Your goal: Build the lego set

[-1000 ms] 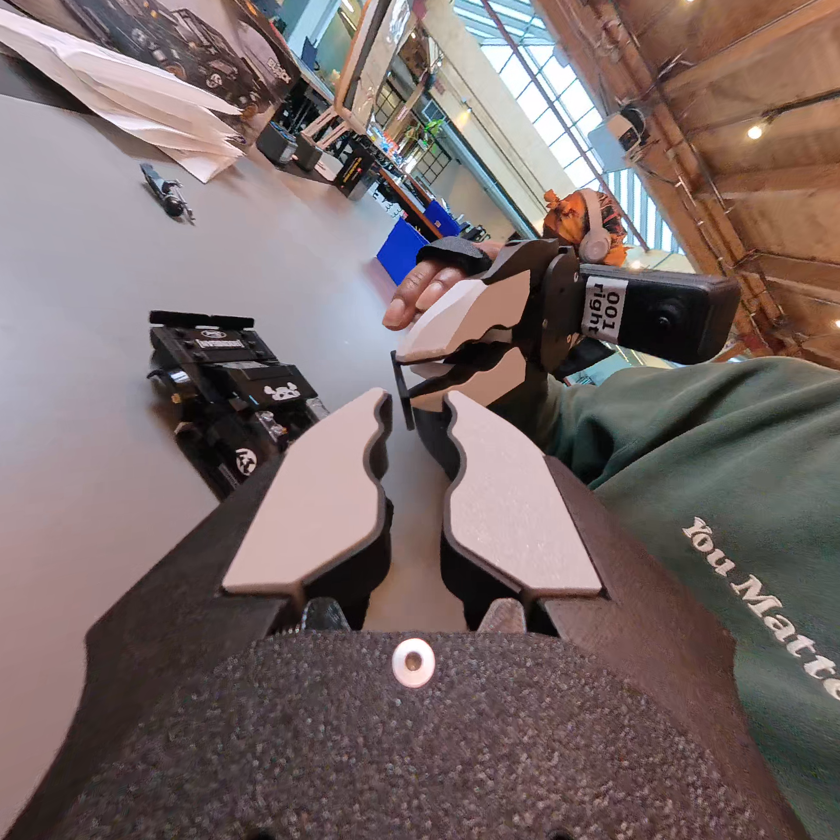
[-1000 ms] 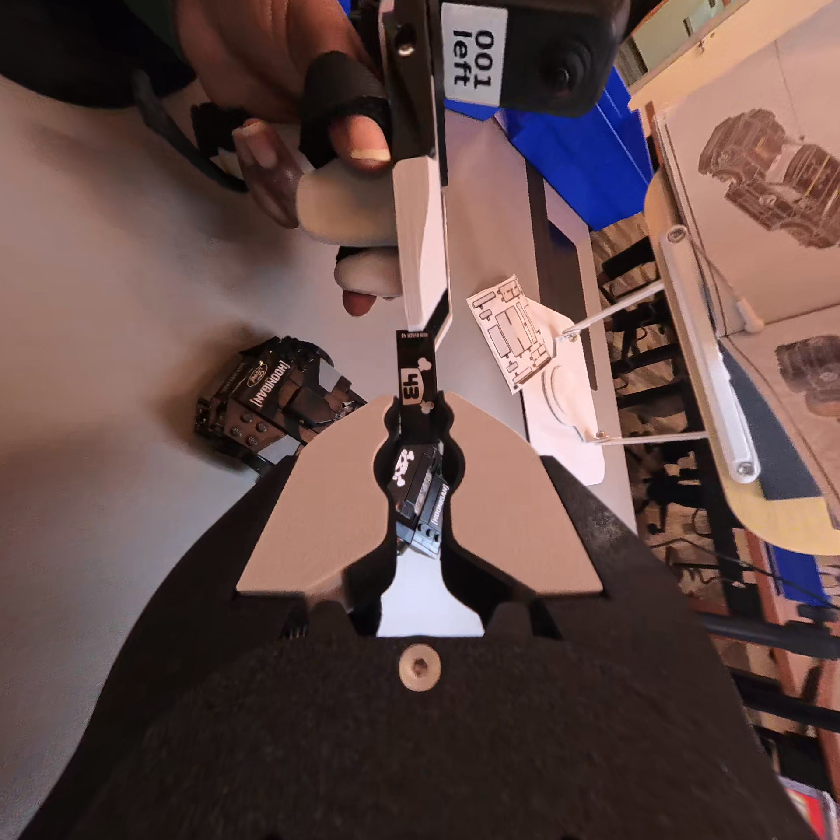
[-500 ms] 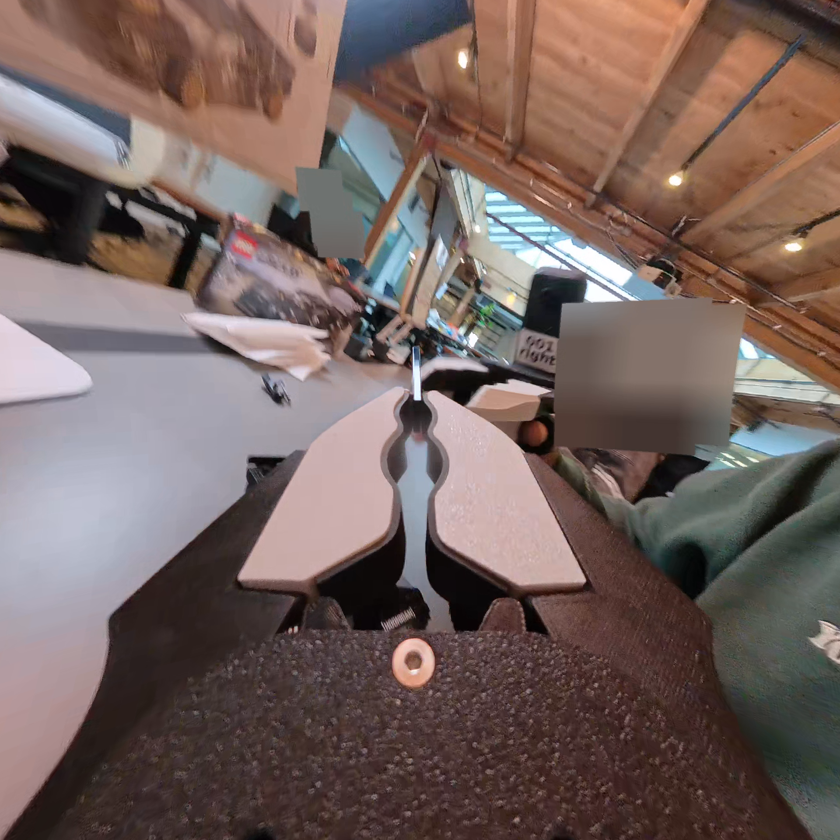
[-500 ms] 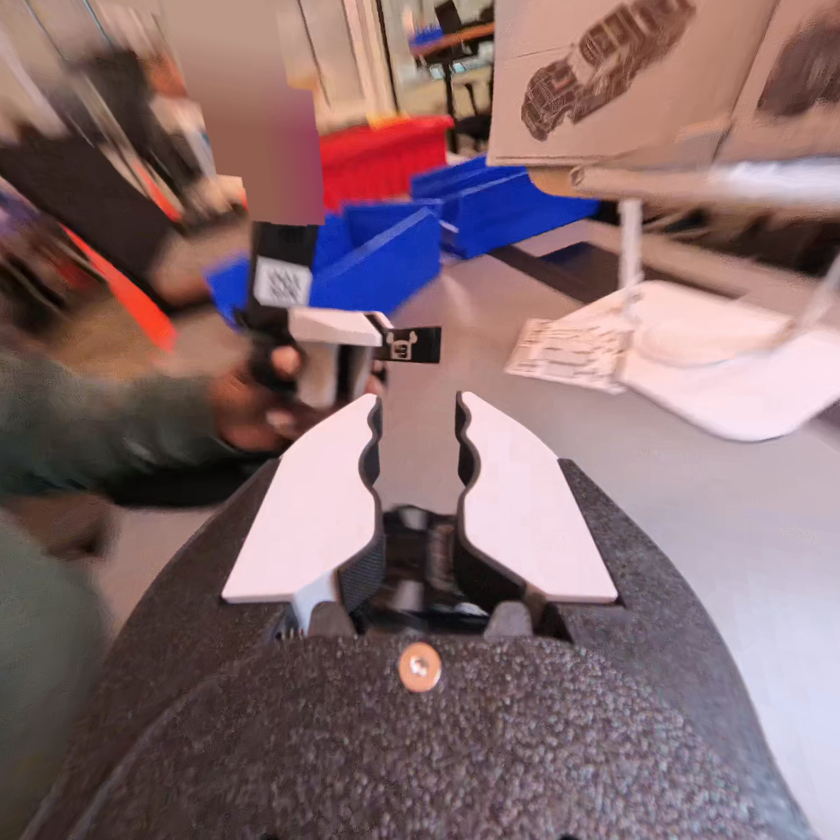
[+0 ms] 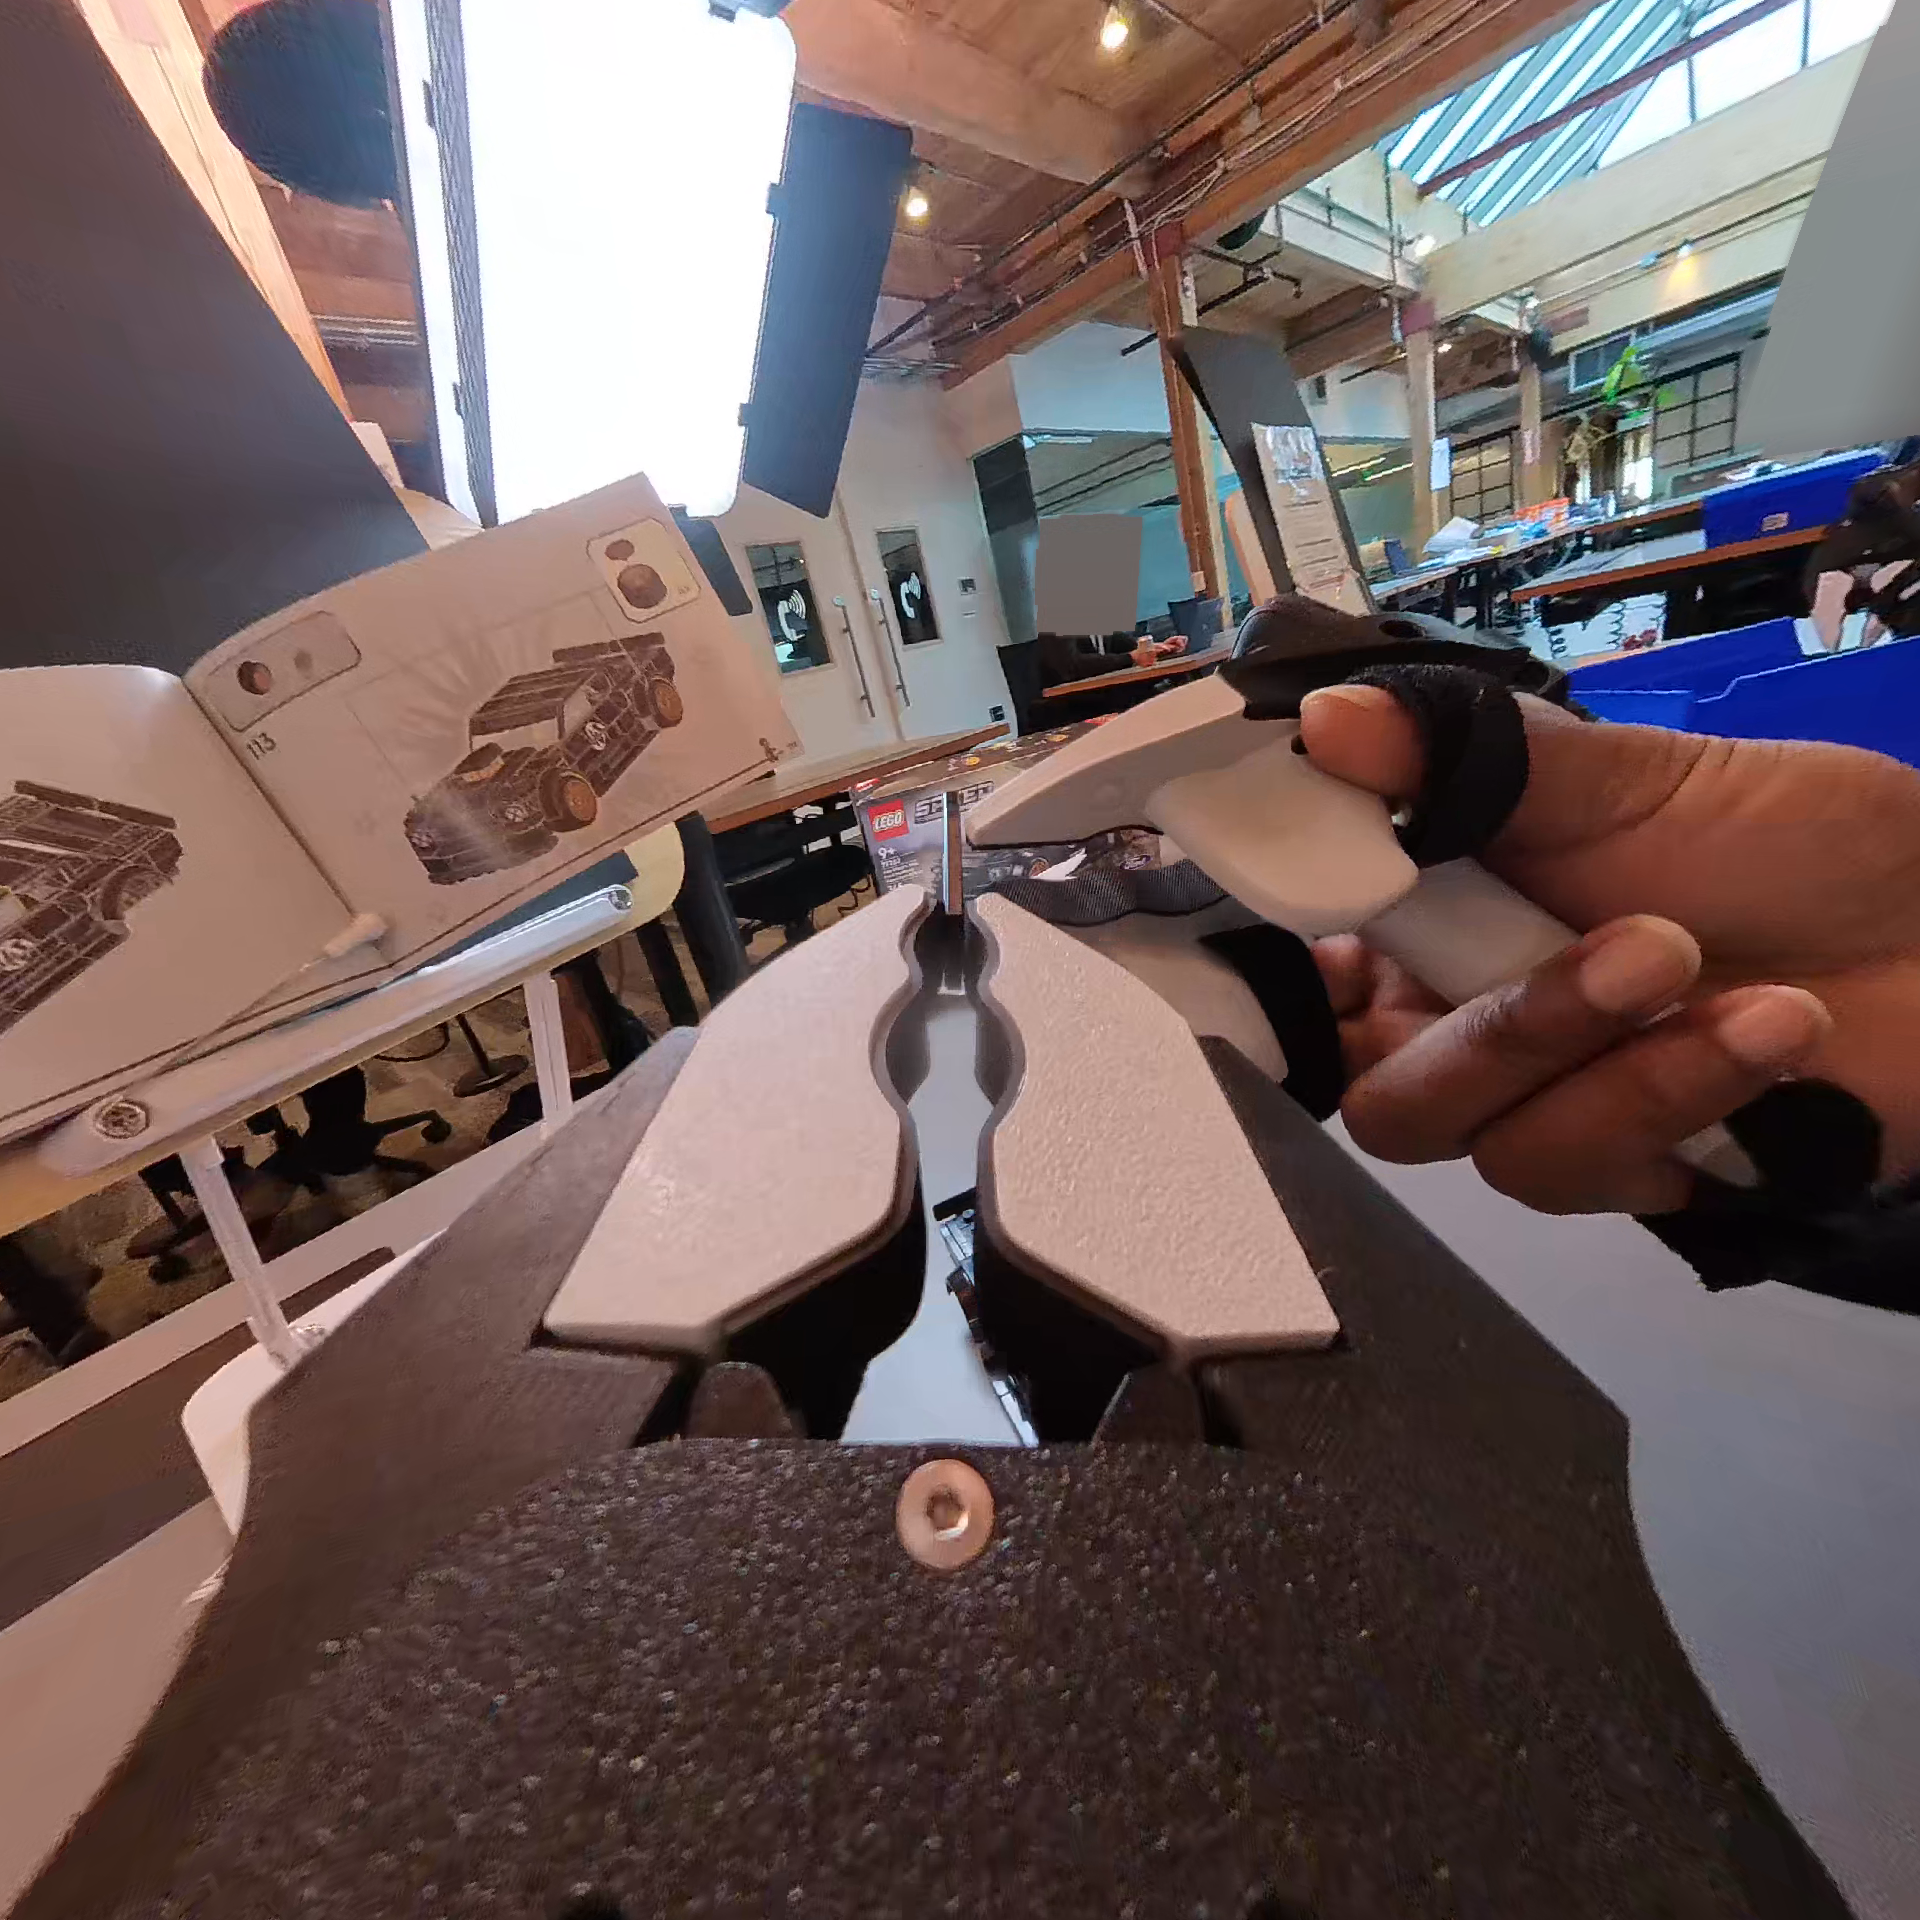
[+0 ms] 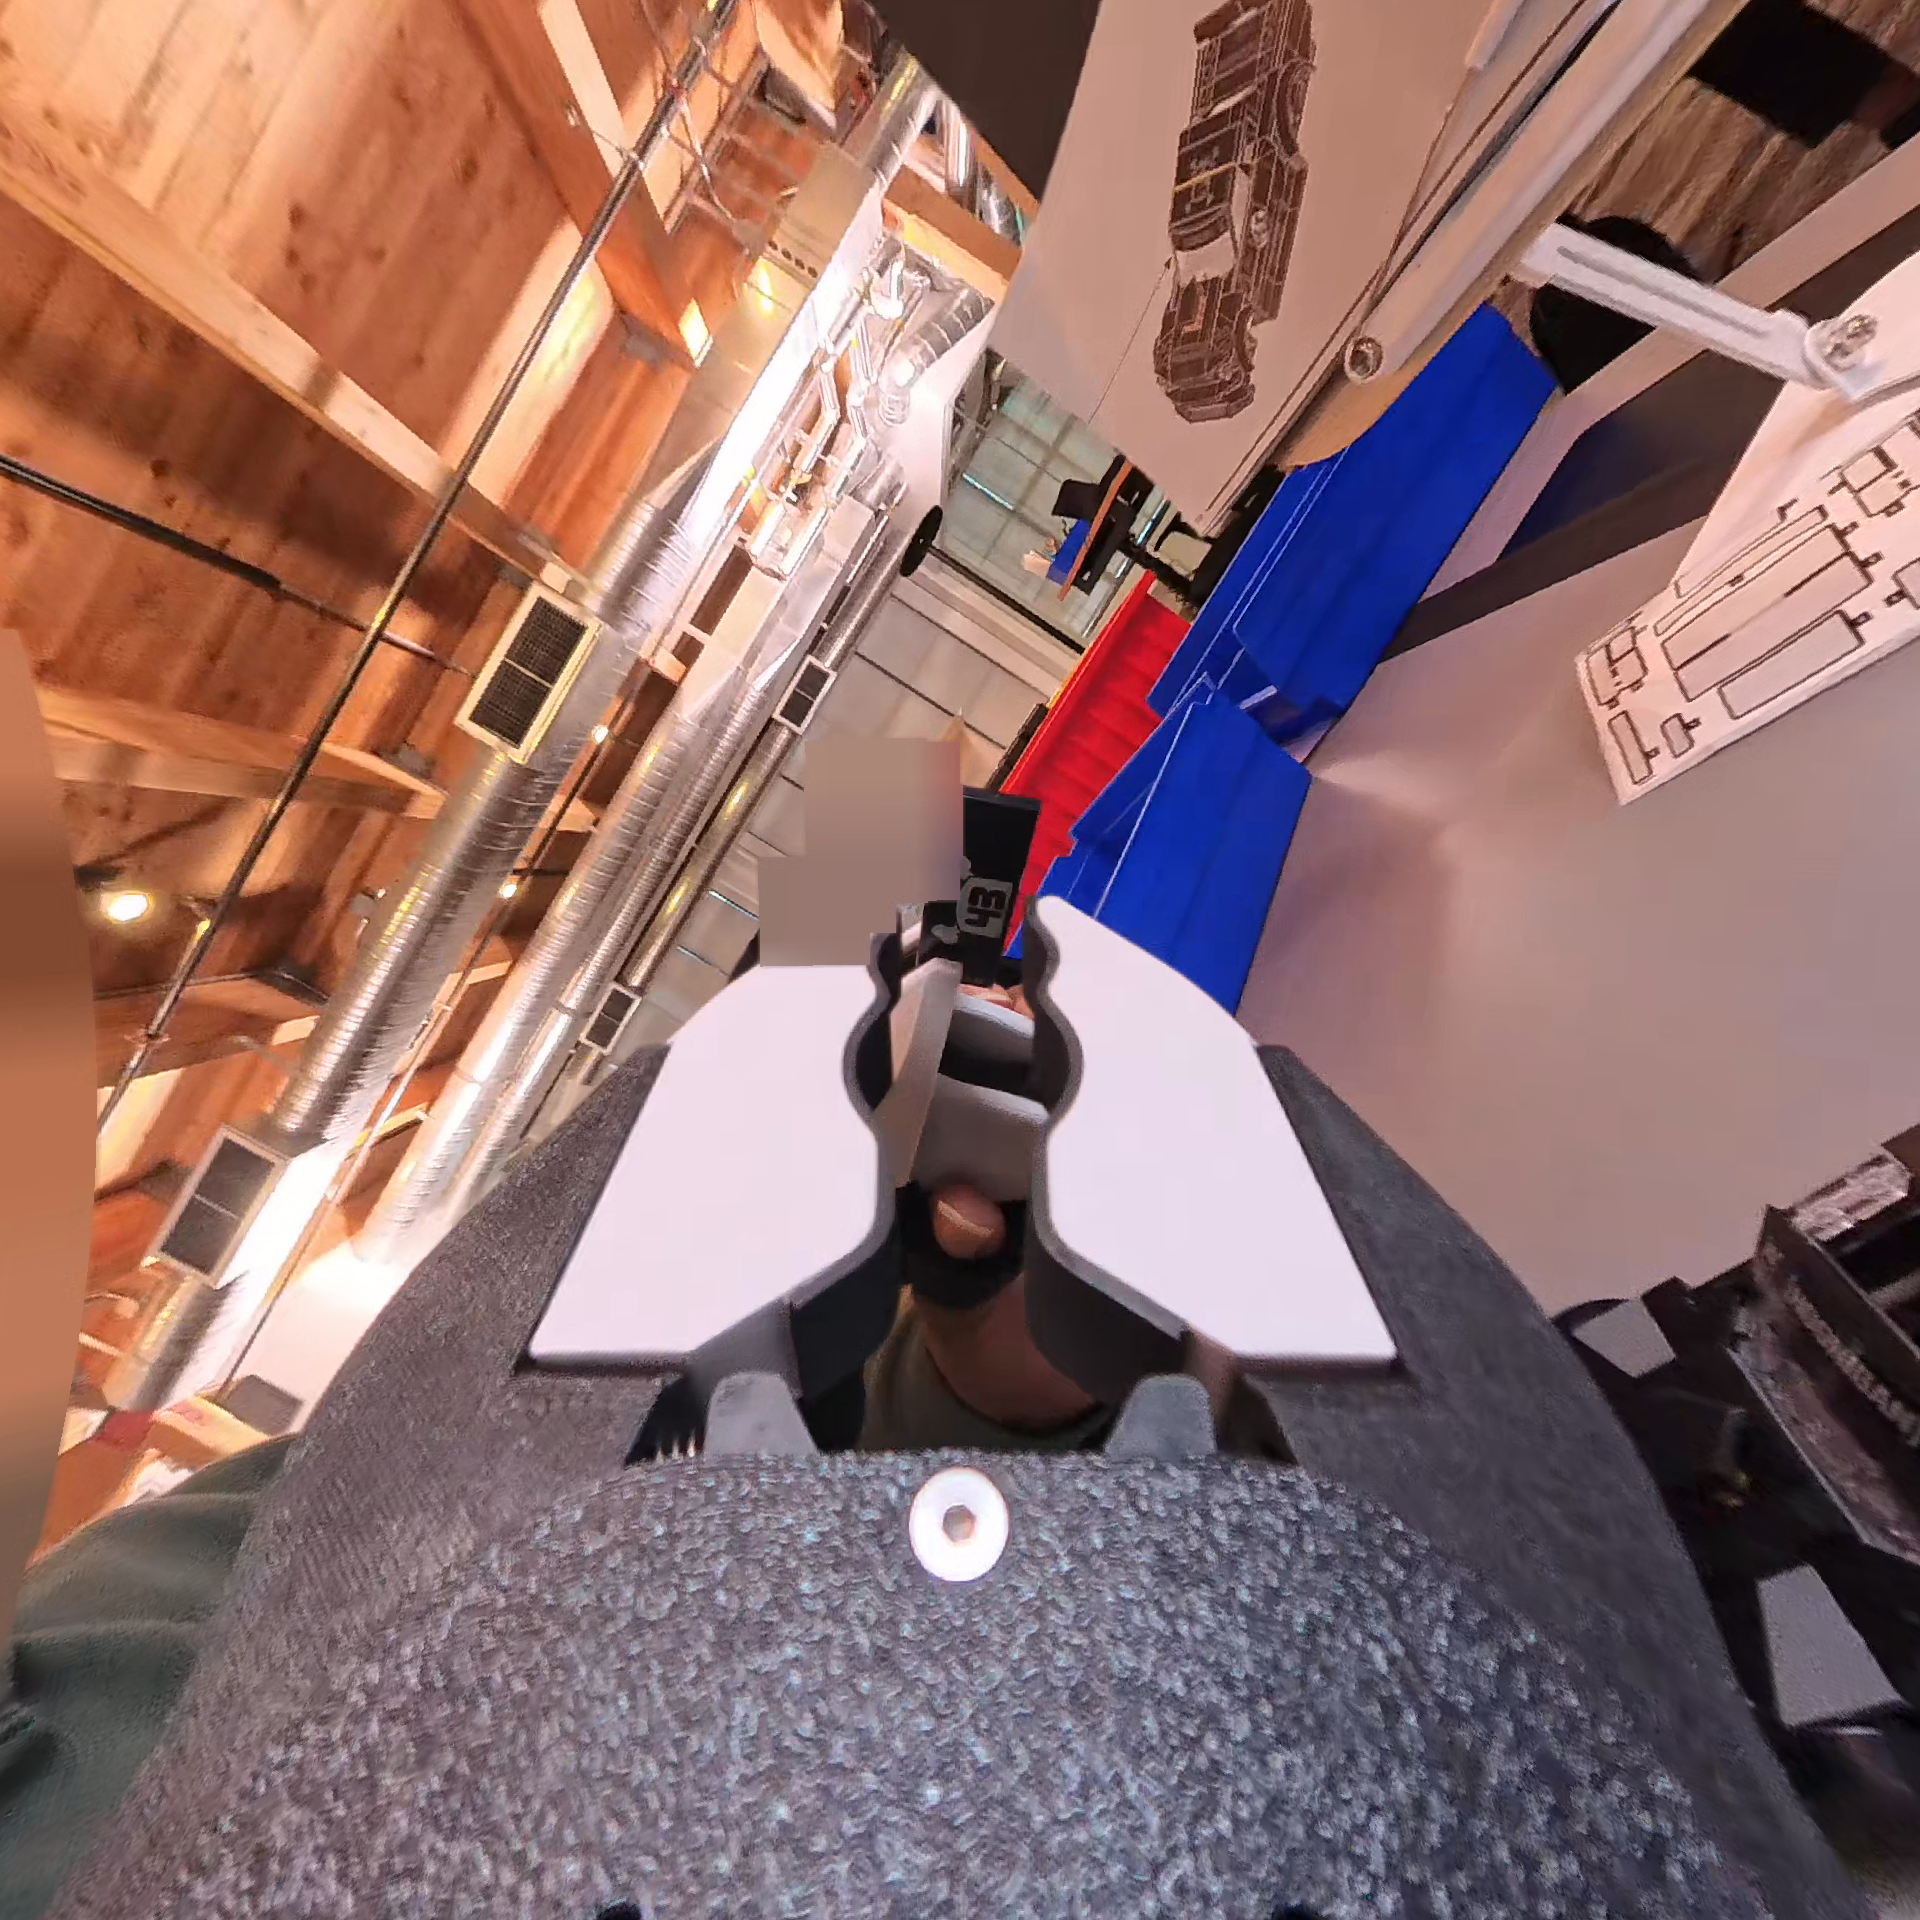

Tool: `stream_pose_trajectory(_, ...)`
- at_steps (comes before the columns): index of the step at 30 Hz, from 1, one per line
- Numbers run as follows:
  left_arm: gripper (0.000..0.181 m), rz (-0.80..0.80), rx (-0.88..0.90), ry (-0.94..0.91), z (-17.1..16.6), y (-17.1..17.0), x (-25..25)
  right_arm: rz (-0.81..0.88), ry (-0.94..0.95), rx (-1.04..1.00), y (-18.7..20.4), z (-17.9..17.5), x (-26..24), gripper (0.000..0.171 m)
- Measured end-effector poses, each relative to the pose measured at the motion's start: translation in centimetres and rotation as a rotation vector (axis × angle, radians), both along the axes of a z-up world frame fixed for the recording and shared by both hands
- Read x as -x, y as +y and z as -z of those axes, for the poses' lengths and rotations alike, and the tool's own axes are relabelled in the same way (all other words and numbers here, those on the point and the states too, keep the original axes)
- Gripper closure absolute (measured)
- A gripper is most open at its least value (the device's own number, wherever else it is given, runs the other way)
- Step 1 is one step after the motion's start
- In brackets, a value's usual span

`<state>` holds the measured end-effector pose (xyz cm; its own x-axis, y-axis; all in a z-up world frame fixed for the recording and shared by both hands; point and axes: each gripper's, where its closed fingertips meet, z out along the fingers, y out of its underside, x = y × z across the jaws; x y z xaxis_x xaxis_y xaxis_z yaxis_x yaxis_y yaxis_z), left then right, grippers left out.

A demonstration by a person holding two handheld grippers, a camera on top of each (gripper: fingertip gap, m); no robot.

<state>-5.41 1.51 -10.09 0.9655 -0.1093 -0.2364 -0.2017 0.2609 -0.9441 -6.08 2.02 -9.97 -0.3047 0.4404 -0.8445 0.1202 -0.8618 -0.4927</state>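
L gripper [image 5: 951, 914] has its fingers [image 5: 774, 1132] nearly pressed together, tips pinching a thin black LEGO plate [image 5: 952, 868] that shows edge-on, standing upright out of the tips. In the R wrist view the same plate [image 6: 992, 878] shows flat-on: black w/ white printed markings, held up in the air above the bench [image 6: 1538, 987], not resting on anything. R gripper [image 6: 961, 914] is open, fingers [image 6: 758, 1153] spread w/ a clear gap; the L gripper's white fingers and the plate sit in that gap in view, but can't tell if the R tips touch the plate. In the L wrist view the R gripper [image 5: 1174, 800] comes in from the right, its white finger tip just beside the plate, held by a hand [image 5: 1621, 925] w/ black finger straps. Partly built black LEGO car [image 6: 1829, 1299] sits on the bench at the right edge of the R view, well apart from the plate; blurred. Open instruction booklet [image 5: 343, 769] w/ car drawings rests on a white stand [image 5: 312, 1018] at left. Sticker sheet [image 6: 1766, 634] lies on the bench by the stand base. Blue bins [image 6: 1278, 707] beyond; LEGO box [image 5: 914, 821] behind the tips in the L view.
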Motion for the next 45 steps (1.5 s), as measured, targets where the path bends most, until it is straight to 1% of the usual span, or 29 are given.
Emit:
stream_pose_trajectory(2, 0.178, -0.011, -0.003, 0.015, 0.0, -0.1, 0.0, 0.013, -0.008, -0.013, 0.1, 0.1, 0.1, 0.156)
stream_pose_trajectory(7, 0.178, -0.03, -0.004, 0.03, 0.0, -0.2, 0.2, 0.005, 0.005, -0.011, 0.1, -0.1, 0.3, 0.155)
stream_pose_trajectory(10, 0.178, -0.049, -0.005, 0.053, 0.0, -0.3, 0.1, 0.004, 0.015, 0.006, 0.1, -0.3, 0.4, 0.151)
stream_pose_trajectory(11, 0.178, -0.055, -0.007, 0.059, 0.0, -0.3, 0.1, 0.007, 0.016, 0.004, 0.1, -0.3, 0.5, 0.154)
stream_pose_trajectory(16, 0.177, -0.059, 0.01, 0.09, 0.3, -0.1, 0.0, 0.0, 0.013, -0.05, 0.3, -0.3, 0.5, 0.155)
stream_pose_trajectory(17, 0.176, -0.034, 0.016, 0.074, 0.4, -0.1, -0.2, -0.023, 0.014, -0.086, 0.4, -0.4, 0.5, 0.155)
stream_pose_trajectory(19, 0.158, 0.043, -0.012, -0.033, -0.4, -0.6, -0.3, -0.104, -0.005, -0.209, 1.0, -0.8, 0.1, 0.155)
stream_pose_trajectory(20, 0.152, 0.073, -0.017, -0.11, -0.9, -0.9, 0.3, -0.142, -0.034, -0.302, 1.6, -0.8, -0.3, 0.155)
stream_pose_trajectory(21, 0.15, 0.091, -0.015, -0.178, -1.2, -1.0, 1.2, -0.176, -0.093, -0.436, 2.3, -0.2, -0.8, 0.155)
stream_pose_trajectory(23, 0.156, 0.076, 0.034, -0.239, -0.7, -0.8, 3.3, -0.245, -0.298, -0.762, 4.2, 2.7, -1.5, 0.155)
stream_pose_trajectory(24, 0.159, 0.091, 0.087, -0.237, 0.1, -0.4, 3.9, -0.292, -0.409, -0.882, 5.1, 4.4, -1.9, 0.155)
stream_pose_trajectory(25, 0.165, 0.123, 0.175, -0.245, 1.3, 0.3, 4.2, -0.36, -0.501, -0.954, 5.6, 5.8, -2.2, 0.155)
stream_pose_trajectory(26, 0.166, 0.148, 0.29, -0.274, 2.9, 1.0, 4.6, -0.434, -0.57, -0.993, 5.7, 6.9, -2.3, 0.156)
stream_pose_trajectory(27, 0.163, 0.184, 0.387, -0.304, 4.3, 1.6, 4.6, -0.5, -0.629, -1.023, 5.7, 8.0, -2.3, 0.155)
stream_pose_trajectory(29, 0.161, 0.254, 0.521, -0.329, 6.8, 2.3, 4.2, -0.624, -0.741, -1.076, 5.5, 10.0, -2.3, 0.155)
stream_pose_trajectory(33, 0.159, 0.279, 0.686, -0.225, 10.8, 2.7, 3.6, -0.763, -0.882, -1.065, 4.3, 12.5, -1.5, 0.155)
stream_pose_trajectory(36, 0.16, 0.294, 0.744, -0.172, 12.0, 3.3, 3.3, -0.792, -0.948, -1.07, 4.4, 13.4, -1.3, 0.155)
stream_pose_trajectory(39, 0.16, 0.316, 0.775, -0.135, 12.4, 4.2, 3.2, -0.788, -0.995, -1.1, 4.9, 13.9, -1.3, 0.155)
stream_pose_trajectory(45, 0.163, 0.397, 0.822, -0.148, 12.9, 5.8, 2.4, -0.812, -1.039, -1.155, 5.1, 14.2, -1.6, 0.155)
